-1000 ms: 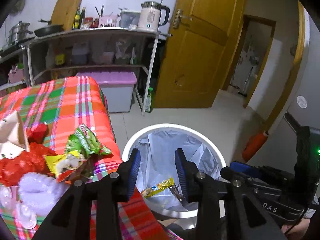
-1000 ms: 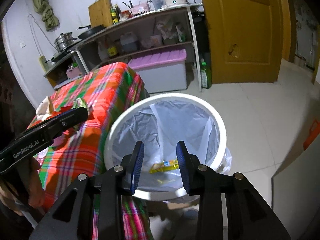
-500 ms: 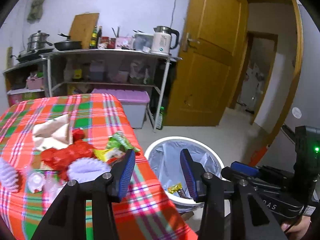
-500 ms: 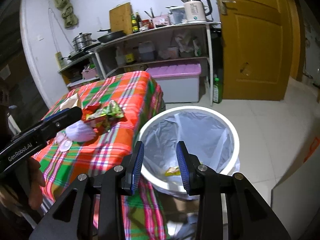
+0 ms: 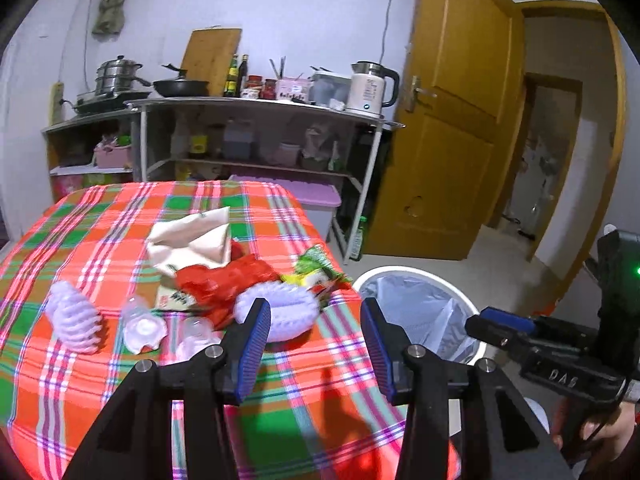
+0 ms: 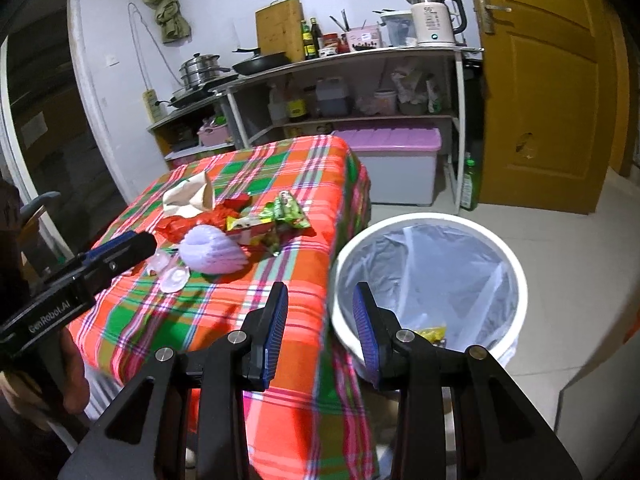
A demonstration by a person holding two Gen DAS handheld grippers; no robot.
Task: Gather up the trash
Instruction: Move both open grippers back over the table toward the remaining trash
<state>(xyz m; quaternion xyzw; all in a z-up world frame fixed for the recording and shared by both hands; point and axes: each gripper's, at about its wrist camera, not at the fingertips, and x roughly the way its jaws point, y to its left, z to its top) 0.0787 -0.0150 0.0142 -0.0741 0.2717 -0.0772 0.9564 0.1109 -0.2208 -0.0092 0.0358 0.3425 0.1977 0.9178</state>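
Kitchen corner, desk (image 5: 120, 240) under an orange-green plaid cloth | left gripper (image 5: 316, 344) wide open, holding nothing, above the near desk edge | right gripper (image 6: 320, 332) spread too, empty, between desk corner and white round lined trash bin (image 6: 516, 276) | lavender foam net sleeve (image 5: 288, 312), red crumpled wrapper (image 5: 228, 280), green snack bag (image 6: 286, 210) piled mid-desk | yellow wrapper (image 6: 432, 334) already in bin

- A white round trash bin (image 6: 516, 276) with a clear liner stands on the floor just beside the worktop's corner; a yellow wrapper (image 6: 432, 333) lies at its bottom.
- On the plaid worktop (image 5: 120, 240), clustered: a beige paper bag (image 5: 192, 236), crumpled red plastic (image 5: 224, 280), a green snack packet (image 6: 286, 210), lilac foam nets (image 5: 292, 312), clear plastic cups (image 5: 142, 326).
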